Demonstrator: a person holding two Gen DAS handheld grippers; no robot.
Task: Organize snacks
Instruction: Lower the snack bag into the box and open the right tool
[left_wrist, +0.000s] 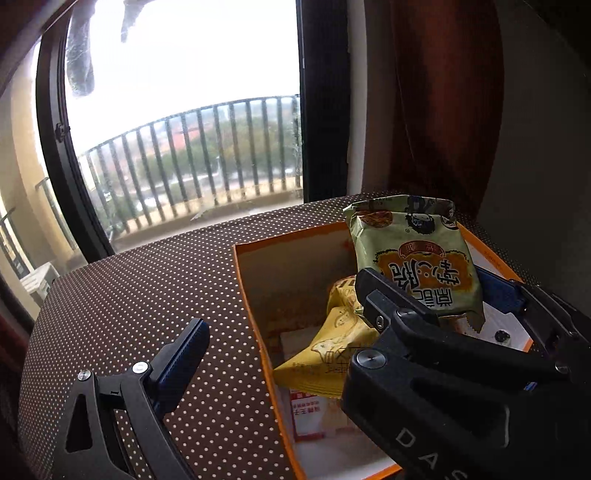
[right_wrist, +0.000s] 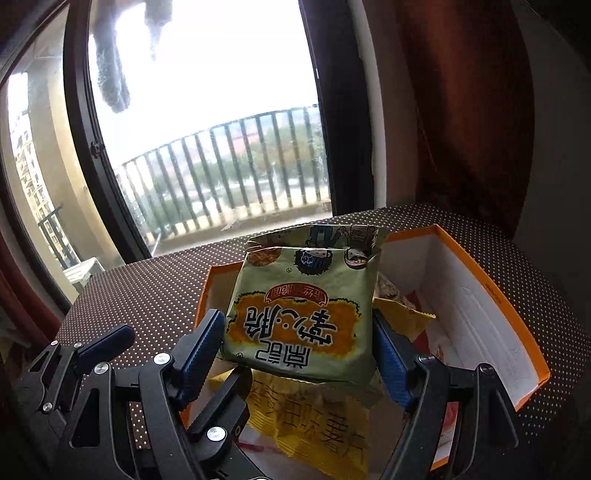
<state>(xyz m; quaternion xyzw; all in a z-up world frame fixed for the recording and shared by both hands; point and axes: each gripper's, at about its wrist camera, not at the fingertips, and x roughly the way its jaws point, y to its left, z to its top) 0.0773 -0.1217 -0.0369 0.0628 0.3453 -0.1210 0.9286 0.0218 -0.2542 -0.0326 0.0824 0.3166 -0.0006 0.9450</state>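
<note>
Inside one box (right_wrist: 491, 295) — two packets (right_wrist: 299, 317)

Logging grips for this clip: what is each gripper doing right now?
Left gripper: open, holding nothing.
Right gripper: closed on the green foil snack packet, above the orange cardboard box.
</note>
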